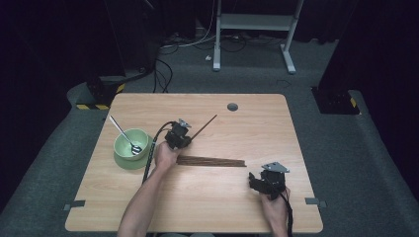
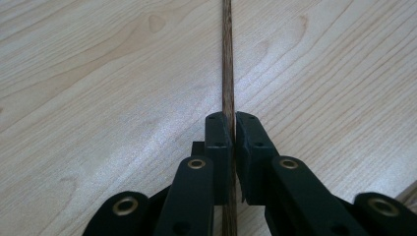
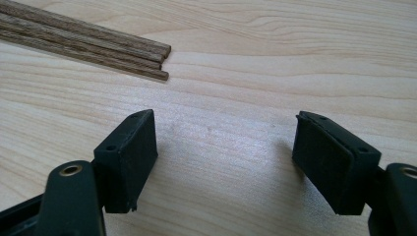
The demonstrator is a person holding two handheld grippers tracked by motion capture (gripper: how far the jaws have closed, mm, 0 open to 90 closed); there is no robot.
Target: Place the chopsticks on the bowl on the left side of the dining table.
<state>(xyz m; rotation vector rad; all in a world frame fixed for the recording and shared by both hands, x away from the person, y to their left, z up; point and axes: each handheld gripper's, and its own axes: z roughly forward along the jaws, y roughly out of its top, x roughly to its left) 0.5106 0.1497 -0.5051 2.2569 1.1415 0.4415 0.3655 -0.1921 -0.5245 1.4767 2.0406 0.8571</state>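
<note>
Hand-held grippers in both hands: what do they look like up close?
Each hand-held gripper, left and right, is black, with two blocky jaws hinged on brass-coloured rivets. A grey three-cornered plate tops each, and a black cable trails back. The forearms are bare.

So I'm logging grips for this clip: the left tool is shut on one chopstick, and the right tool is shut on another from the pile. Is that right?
Not quite. The left tool is shut on one chopstick, but the right tool holds nothing: the right gripper view shows its jaws wide apart over bare table, short of the pile.
</note>
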